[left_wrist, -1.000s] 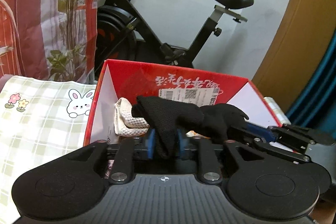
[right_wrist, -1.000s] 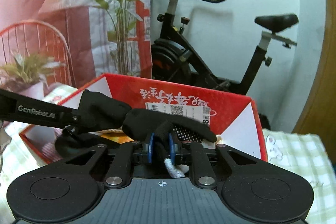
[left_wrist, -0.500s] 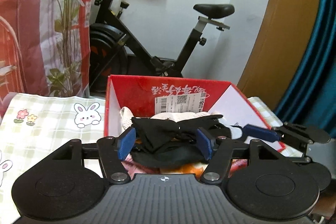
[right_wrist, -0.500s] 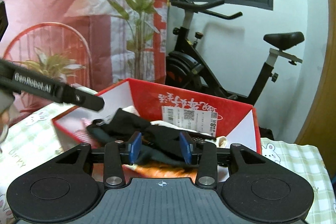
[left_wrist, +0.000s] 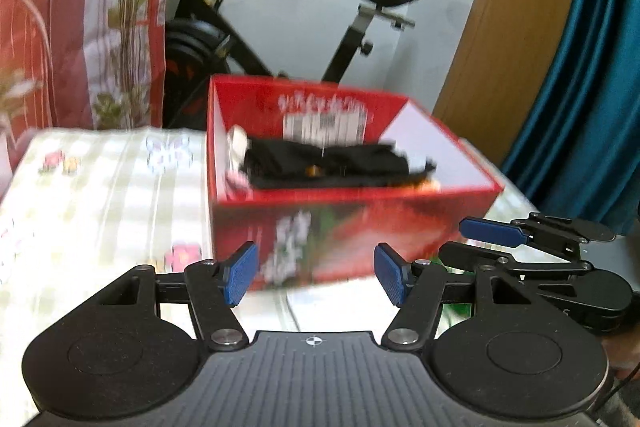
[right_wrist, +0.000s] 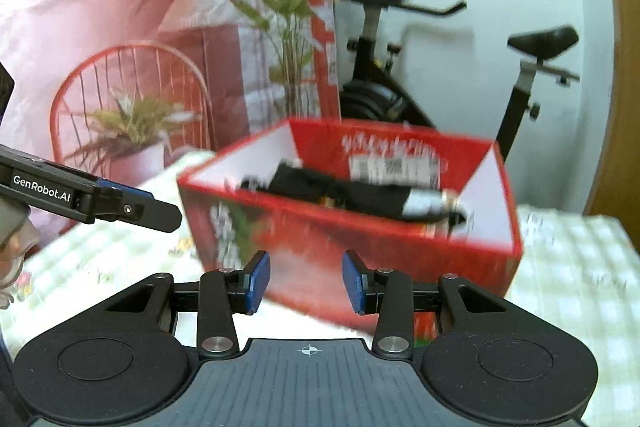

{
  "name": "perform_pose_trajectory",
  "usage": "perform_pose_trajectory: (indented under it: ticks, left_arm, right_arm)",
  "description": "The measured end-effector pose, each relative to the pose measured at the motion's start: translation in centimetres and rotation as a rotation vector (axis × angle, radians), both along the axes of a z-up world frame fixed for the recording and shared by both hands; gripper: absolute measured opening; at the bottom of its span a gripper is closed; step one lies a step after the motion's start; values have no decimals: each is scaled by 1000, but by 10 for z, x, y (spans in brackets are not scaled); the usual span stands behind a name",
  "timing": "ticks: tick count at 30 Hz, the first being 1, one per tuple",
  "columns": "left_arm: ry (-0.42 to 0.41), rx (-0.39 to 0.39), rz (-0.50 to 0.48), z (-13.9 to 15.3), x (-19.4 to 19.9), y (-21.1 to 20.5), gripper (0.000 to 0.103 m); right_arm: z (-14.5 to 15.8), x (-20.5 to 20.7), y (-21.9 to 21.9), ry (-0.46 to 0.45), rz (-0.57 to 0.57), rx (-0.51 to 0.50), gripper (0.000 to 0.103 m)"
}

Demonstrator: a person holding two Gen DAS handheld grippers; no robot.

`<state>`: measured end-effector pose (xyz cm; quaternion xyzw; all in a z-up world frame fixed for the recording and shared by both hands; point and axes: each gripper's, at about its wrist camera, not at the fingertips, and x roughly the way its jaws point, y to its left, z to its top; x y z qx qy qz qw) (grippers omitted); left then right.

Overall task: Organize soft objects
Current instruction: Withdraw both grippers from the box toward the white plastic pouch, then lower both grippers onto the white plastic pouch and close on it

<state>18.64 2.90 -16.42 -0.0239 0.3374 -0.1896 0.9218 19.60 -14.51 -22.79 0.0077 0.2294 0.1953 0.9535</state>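
Black cloth dropped in the box, both grippers backed away empty.

The red box (left_wrist: 352, 195) sits on the checked tablecloth (left_wrist: 100, 195), and the black cloth (left_wrist: 332, 167) now lies inside it, spread across the top of the other soft things, where a second ago both tools were pinching it above the box. The left gripper (left_wrist: 316, 273) has let go and pulled back in front of the near wall, jaws fairly wide with nothing between them. The right gripper (right_wrist: 306, 281) has done the same, its gap narrower and also empty. This item looks put away; the next soft thing is not in view.
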Motion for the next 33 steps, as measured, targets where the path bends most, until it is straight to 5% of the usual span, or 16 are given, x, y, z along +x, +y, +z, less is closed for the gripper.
perform_pose_trajectory:
  ticks: [18, 33]
  left_arm:
    - [158, 20, 19, -60, 12, -12, 66]
    - [243, -8, 17, -93, 18, -20, 65]
  right_arm:
    - [-78, 10, -2, 205, -60, 14, 39]
    - [-85, 9, -18, 232, -78, 39, 44]
